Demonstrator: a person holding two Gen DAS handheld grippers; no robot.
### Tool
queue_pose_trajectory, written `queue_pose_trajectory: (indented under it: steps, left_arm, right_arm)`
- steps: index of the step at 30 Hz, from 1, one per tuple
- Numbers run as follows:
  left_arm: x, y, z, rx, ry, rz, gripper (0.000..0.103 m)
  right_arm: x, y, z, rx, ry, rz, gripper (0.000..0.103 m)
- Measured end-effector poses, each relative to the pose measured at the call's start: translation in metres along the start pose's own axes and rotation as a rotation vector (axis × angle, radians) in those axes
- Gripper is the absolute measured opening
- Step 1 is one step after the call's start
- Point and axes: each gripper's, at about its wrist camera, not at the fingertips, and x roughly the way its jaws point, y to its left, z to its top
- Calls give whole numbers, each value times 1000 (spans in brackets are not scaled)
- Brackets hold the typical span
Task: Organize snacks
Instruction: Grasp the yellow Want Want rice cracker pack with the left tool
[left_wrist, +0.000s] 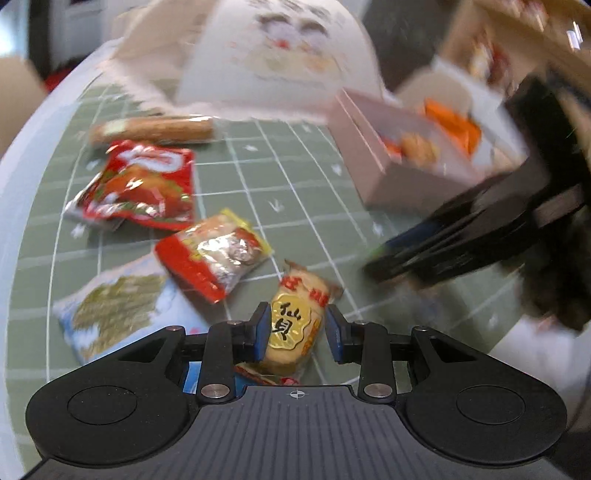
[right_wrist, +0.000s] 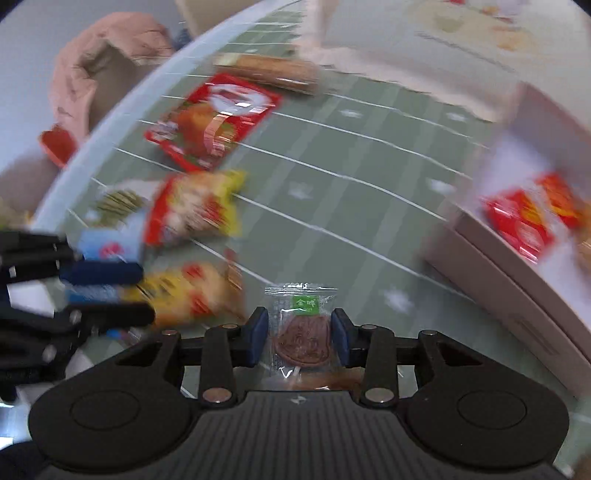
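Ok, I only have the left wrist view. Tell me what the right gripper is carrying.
Observer: The right gripper has its fingers shut on a clear plastic wrapper with a round brown sweet and a green label.
Operator: Now tell me what is already in the box on that side.
Observer: The pale pink box at the right holds red foil packets. They are too blurred to count.
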Motion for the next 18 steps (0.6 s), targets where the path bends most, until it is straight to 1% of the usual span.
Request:
queue_pose_trajectory:
  steps: [1,2,3,4,5,6,8,9,10,11,13,14,18]
  left_arm:
    - [2,-8,1,58,9,26,36]
    - [5,-15,3,116,23,57,36]
    - [8,-20,4,165,37,90,41]
    - [11,-22,5,193,51,110,44]
    - [15,-22,6,191,72,105,44]
    - [19,-21,6,176,96,88,46]
    - [28,-20,5,139,140,27,47]
    - [29,-20,4,126,125,7,50]
    - [29,-20,5,108,120,-5,49]
    - [30,-20,6,97,117,-6,49]
    - [31,-18,8,66,107,-8,43]
    - [32,-17,9,52,102,-10,43]
    - [31,-18,9,-2,115,-34,40]
  right_arm:
    - [-10,-8,-7,32,-17,-17,41]
    - [-23,-17,-15,74,-46,-19,46]
    - [-35,-26,-25,110,-75,-20,50]
    - [-45,-32,-33,140,-101,-27,62]
    - [-56,-38,-43,171,-132,-44,70]
    - [-61,-40,-48,194,-153,-59,72]
    - [-69,-48,-67,230,-168,-87,74]
    - [-71,-52,-75,249,-166,-102,74]
    - [-70,-54,-82,265,-162,-119,74]
    - [-70,-54,-88,271,-159,-134,74]
    - [-63,-53,-93,272,-147,-169,74]
    - [-63,-52,-96,274,-143,-179,74]
    - [-51,-44,-97,246,-140,-170,75]
